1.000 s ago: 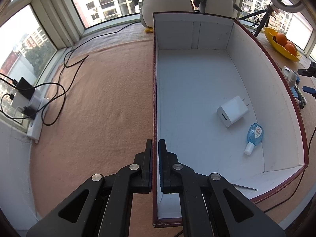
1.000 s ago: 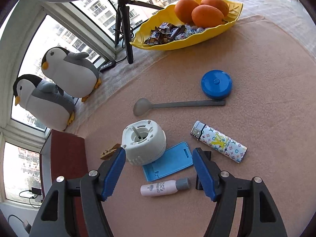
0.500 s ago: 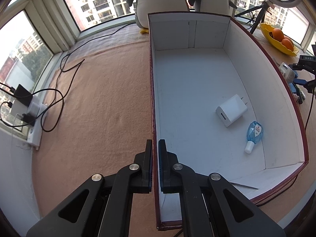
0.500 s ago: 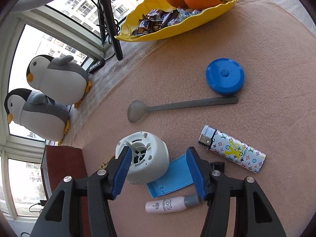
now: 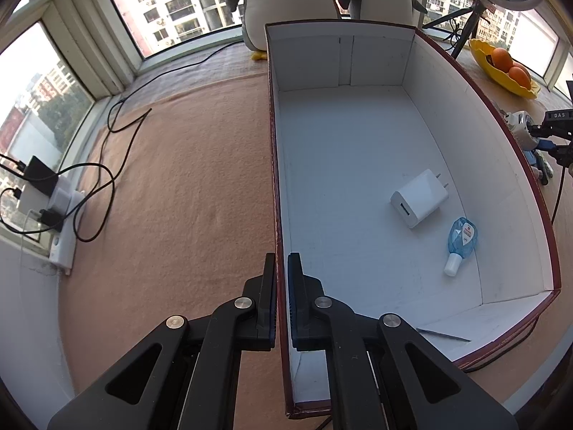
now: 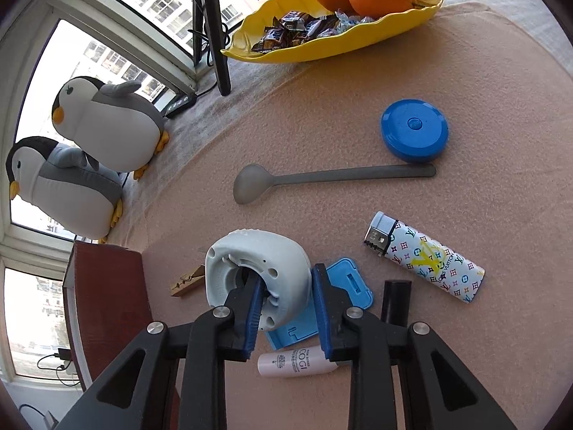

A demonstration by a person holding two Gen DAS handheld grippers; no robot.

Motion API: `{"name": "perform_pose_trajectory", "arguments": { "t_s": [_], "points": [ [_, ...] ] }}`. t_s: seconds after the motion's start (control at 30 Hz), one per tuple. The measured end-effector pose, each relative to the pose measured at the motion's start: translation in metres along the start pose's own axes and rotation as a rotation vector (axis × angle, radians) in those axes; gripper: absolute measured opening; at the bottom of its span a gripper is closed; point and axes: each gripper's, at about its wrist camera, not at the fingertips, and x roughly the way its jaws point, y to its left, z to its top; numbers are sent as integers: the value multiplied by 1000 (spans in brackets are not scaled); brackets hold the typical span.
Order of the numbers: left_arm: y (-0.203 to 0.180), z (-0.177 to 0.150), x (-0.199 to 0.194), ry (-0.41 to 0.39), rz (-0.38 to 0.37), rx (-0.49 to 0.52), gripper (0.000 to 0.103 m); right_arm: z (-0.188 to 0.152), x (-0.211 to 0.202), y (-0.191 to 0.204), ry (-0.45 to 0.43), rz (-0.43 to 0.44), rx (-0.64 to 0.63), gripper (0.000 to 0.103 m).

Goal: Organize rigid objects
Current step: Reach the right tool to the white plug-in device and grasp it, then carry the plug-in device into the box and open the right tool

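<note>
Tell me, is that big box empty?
No. The box holds a white charger and a small blue bottle lying on its floor.

My right hand-held gripper (image 6: 286, 299) is closing on the white round device (image 6: 256, 272), and its left finger is covering part of the hollow. The device is hiding part of the blue phone stand (image 6: 345, 283). My gripper's right finger is masking the small white bottle's (image 6: 292, 362) cap end. Beyond the box (image 5: 508, 143), the wall is hiding most of the bench things there.
</note>
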Motion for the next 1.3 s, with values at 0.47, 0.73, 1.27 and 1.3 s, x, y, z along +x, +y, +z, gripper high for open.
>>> {"name": "perform_pose_trajectory", "arguments": {
  "t_s": [0.47, 0.73, 1.27, 1.3],
  "points": [
    [5, 0, 1, -6, -20, -51, 4, -22, -51, 42, -93, 45, -178, 24],
    [8, -2, 1, -7, -43, -106, 4, -56, -76, 118, -96, 117, -422, 24],
    [17, -10, 7, 6, -89, -232, 4, -137, -55, 228, -17, 112, -880, 24],
    [17, -11, 6, 7, -88, -235, 4, -142, -52, 232, -12, 109, -901, 24]
  ]
}}
